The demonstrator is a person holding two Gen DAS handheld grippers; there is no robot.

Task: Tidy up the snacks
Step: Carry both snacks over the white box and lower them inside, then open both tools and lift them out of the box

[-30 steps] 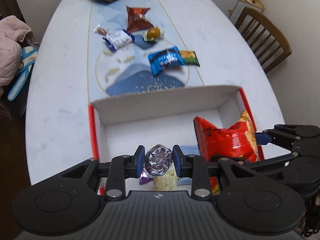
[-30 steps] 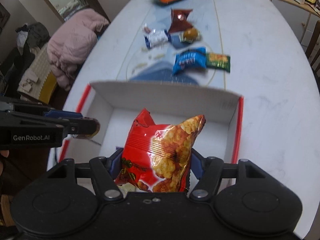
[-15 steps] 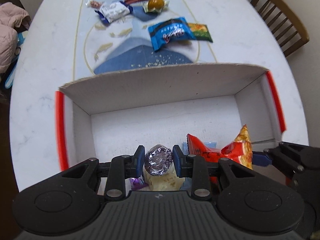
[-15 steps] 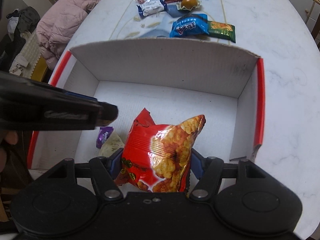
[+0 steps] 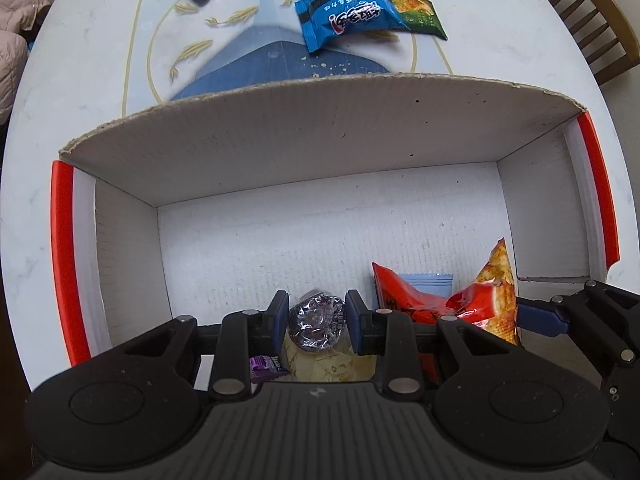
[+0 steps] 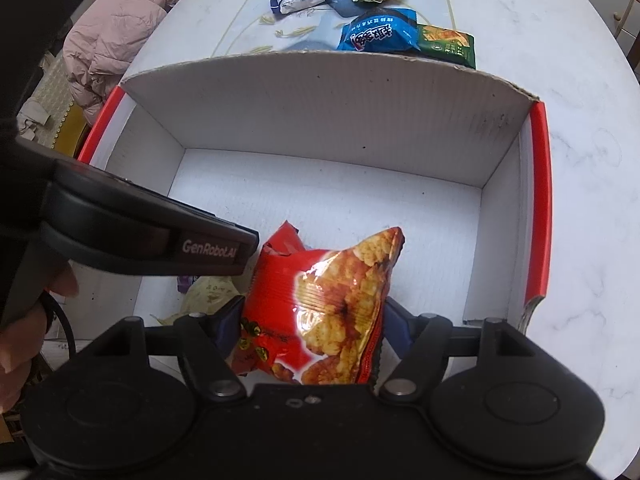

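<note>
The red chip bag (image 6: 324, 312) sits between the two fingers of the right gripper (image 6: 316, 320), which pinch it tight. The bag stands up tall, with its long side pointing away from the gripper. It hangs low inside the white cardboard box (image 6: 320, 120), near the box's front. I think the floor of the box is just under it, so letting go should drop it in the right place.

The left gripper (image 5: 316, 322) pinches a small silver foil snack (image 5: 317, 322). It is also low in the box, just to the left of the chip bag. Under it lie a pale yellow packet (image 5: 320, 364) and a little purple wrapper (image 5: 264, 366). A light blue packet (image 5: 426, 282) peeks out behind the chip bag.

The side of the left gripper reads "GenRobot.AI". On the table (image 6: 560, 100) past the box lies a blue snack pack (image 6: 378, 32) with writing too small for me to read, and a green pack (image 6: 446, 46) touches it.
</note>
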